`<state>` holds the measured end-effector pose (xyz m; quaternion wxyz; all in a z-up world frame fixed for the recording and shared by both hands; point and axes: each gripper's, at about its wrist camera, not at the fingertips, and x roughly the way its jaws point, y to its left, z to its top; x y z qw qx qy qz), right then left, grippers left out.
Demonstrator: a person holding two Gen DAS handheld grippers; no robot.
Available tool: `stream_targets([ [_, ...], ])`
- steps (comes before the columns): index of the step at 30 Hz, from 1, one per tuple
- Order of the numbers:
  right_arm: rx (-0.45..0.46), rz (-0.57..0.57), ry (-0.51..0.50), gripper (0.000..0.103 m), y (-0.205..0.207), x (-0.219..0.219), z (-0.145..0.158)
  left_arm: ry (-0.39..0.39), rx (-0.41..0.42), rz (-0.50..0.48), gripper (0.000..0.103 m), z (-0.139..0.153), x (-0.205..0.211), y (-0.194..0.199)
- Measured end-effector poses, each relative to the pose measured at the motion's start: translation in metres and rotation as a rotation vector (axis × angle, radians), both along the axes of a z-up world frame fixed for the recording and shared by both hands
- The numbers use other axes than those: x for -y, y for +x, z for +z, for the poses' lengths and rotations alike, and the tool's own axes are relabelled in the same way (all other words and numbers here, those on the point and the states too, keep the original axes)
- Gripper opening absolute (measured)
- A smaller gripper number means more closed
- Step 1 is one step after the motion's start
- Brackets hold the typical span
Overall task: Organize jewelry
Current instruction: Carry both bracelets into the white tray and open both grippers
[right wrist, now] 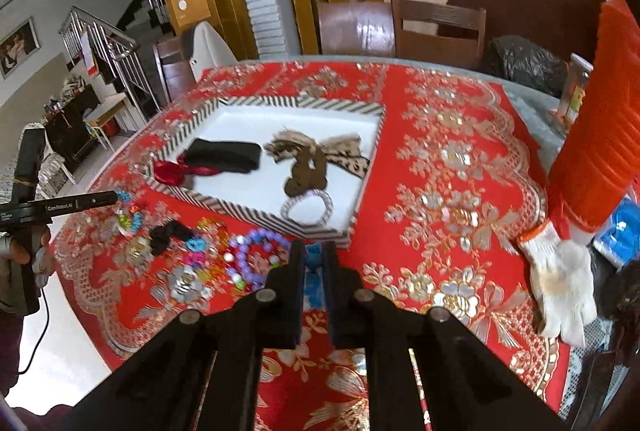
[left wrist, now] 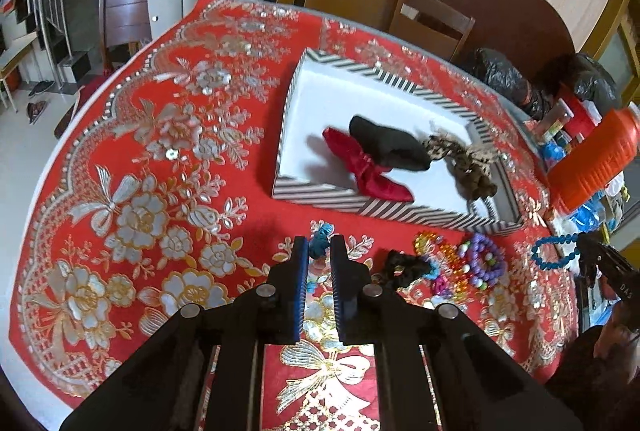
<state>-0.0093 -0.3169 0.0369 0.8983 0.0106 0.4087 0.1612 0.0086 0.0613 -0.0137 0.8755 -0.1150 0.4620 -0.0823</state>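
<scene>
We find both pickups made: left gripper (left wrist: 320, 251) jaws clamp a teal hair tie (left wrist: 322, 245), right gripper (right wrist: 313, 263) jaws clamp a blue bead bracelet (right wrist: 313, 259). Next, in our judgement, each carries to the striped tray (left wrist: 384, 209) and releases inside.

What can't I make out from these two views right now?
- Left wrist view: the teal piece in the left gripper. The fingers cover most of it, so its type is unclear.
- Right wrist view: the blue bracelet in the right gripper. Only a sliver shows between the fingers.
- Both views: the bead pile is overlapping and blurred, so it is uncountable.
- Right wrist view: the tray contents are blurred.
</scene>
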Motion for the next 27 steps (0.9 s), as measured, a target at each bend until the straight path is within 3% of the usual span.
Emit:
stream_targets([
  [15, 0.056, 0.046, 0.007, 0.008, 0.020, -0.021, 0.029, 0.027, 0.127, -0.031, 0.025, 0.058, 0.018, 0.013],
  [27, 0.054, 0.093, -0.005, 0.009, 0.054, -0.052, 0.030, 0.084, 0.171, -0.031, 0.025, 0.070, 0.032, 0.050],
])
